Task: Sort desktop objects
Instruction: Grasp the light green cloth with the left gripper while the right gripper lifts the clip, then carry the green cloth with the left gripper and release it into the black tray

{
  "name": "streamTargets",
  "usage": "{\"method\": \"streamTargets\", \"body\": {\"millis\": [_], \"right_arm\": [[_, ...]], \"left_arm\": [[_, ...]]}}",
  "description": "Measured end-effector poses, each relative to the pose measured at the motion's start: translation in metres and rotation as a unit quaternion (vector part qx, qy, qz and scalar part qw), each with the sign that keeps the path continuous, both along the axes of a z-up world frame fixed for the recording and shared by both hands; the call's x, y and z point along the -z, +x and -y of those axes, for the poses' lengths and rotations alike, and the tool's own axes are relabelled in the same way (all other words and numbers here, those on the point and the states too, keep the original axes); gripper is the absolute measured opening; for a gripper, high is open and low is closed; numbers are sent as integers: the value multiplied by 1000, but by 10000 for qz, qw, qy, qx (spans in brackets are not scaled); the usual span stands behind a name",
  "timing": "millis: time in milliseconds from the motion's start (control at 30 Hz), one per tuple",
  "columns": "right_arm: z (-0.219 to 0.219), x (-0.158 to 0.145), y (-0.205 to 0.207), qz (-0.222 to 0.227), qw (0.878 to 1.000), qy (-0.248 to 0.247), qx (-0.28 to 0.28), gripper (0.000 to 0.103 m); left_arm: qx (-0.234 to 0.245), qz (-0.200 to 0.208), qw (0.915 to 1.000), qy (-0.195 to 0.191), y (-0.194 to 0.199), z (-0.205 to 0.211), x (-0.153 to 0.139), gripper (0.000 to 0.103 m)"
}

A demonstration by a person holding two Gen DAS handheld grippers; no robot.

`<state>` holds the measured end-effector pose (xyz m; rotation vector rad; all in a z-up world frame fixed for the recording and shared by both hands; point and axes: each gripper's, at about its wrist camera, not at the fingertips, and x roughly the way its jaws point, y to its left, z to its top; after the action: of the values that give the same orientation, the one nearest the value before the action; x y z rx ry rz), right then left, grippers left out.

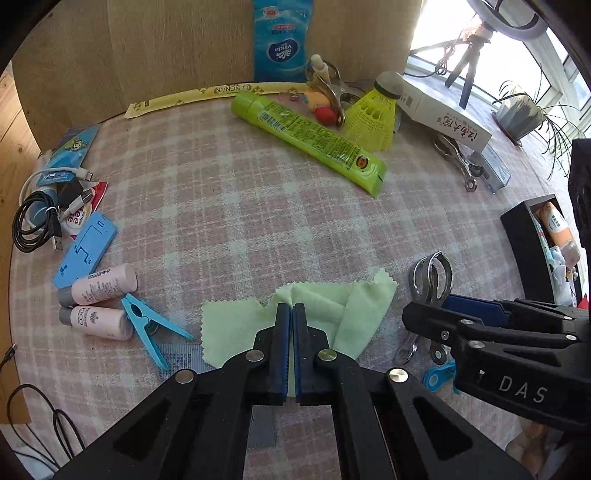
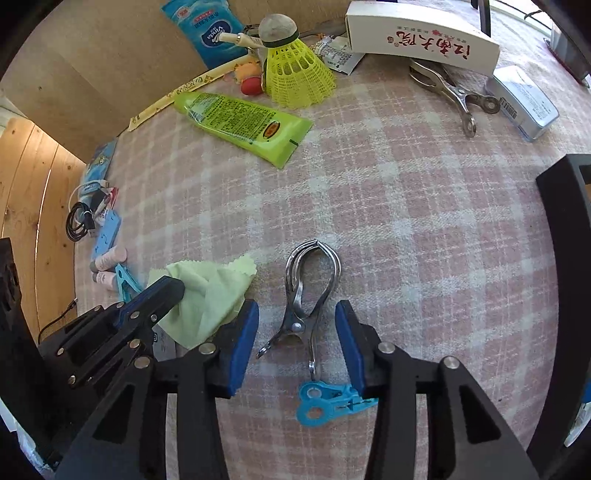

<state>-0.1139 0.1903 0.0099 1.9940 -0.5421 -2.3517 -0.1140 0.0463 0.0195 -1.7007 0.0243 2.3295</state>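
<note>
My left hand-held gripper [image 1: 293,308] is pressed together on the pale green cleaning cloth [image 1: 314,314], pinching a bunched fold at its middle; rest of the cloth lies crumpled on the pink plaid worktop [image 1: 258,206]. From the right wrist cam the cloth [image 2: 210,295] sits just left of my right hand-held gripper [image 2: 297,325], w/ the left tool's tip on it.

Right hand-held gripper is spread, pads apart & not pressing anything. A steel clamp [image 2: 306,295] lies flat btwn its fingers, looped end pointing away from me. A small blue clip [image 2: 328,402] lies just below the clamp, touching the right pad.

Left side of worktop: two pink tubes [image 1: 99,302] side by side, a blue clothes peg [image 1: 147,328] beside them, a blue phone stand [image 1: 86,251], and a coil of black & white cables [image 1: 40,218].

Far side: lime green tube [image 1: 310,136] lying diagonal, yellow shuttlecock [image 1: 373,110], blue Vinda tissue pack [image 1: 280,40] leaning on the back board, long yellow chopstick sleeve [image 1: 207,96] along the edge. A white carton [image 2: 421,35] lies at far right w/ a second steel clamp [image 2: 450,92] in front of it & a silver tin [image 2: 522,101] next to that. Black bin [image 1: 528,240] at right edge holds a few items; can't tell what they are.
</note>
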Motion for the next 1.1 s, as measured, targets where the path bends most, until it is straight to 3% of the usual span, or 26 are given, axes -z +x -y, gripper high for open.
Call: {"method": "streamTargets", "body": {"millis": [33, 67, 133, 333, 567, 833, 1100], "right_arm": [[2, 3, -1, 25, 10000, 14, -60, 39], [2, 4, -1, -33, 9999, 76, -64, 28], [0, 3, -2, -78, 9998, 56, -172, 22], [-21, -14, 8, -343, 9990, -135, -256, 20], [-53, -59, 22, -744, 9963, -364, -245, 20], [-105, -89, 49, -1037, 9935, -478, 14, 20], [-193, -117, 106, -1287, 9901, -276, 483, 20]], "left_arm": [[-56, 4, 10000, 63, 0, 2, -2, 1], [-100, 1, 9999, 114, 1, 3, -5, 1], [-176, -49, 9997, 157, 3, 9, -11, 1], [-363, -184, 9987, 320, 12, 13, -38, 1], [-298, -569, 9968, 486, 19, -12, -74, 1], [199, -905, 9931, 714, 35, -74, -115, 1], [957, -1037, 9842, 1069, 53, -158, -148, 1]]}}
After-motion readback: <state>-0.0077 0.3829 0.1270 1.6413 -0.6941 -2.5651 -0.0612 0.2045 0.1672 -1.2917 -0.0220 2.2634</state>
